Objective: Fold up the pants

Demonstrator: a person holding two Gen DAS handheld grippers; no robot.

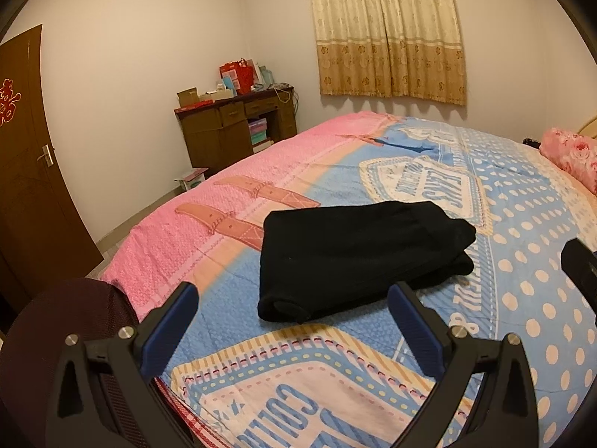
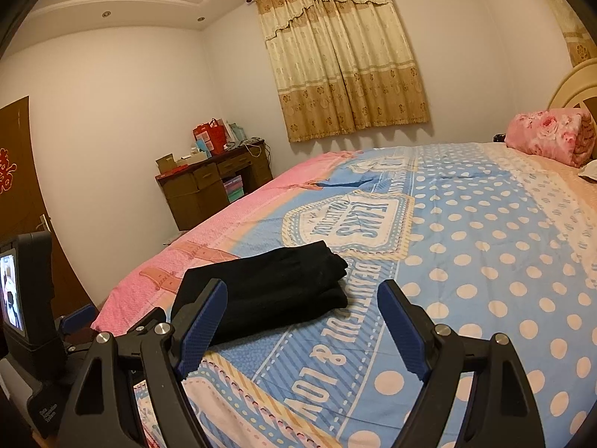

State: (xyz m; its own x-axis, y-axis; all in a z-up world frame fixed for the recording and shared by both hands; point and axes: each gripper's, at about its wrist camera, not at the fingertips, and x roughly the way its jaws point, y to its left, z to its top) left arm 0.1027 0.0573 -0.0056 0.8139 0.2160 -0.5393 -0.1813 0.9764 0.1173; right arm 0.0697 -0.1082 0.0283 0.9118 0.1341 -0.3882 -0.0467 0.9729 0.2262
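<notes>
We hold both tongs, the left gripper (image 1: 294, 295) and right gripper (image 2: 302, 291), spread wide and empty above the bed (image 1: 522, 261), since the black pants (image 1: 358, 257) (already a compact stack) lie folded just ahead, apparently needing nothing more.

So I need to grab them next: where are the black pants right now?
The black pants lie folded on the bedspread, mid-frame in the left wrist view, beside the "JEANS" badge print, ahead of both open grippers.
</notes>
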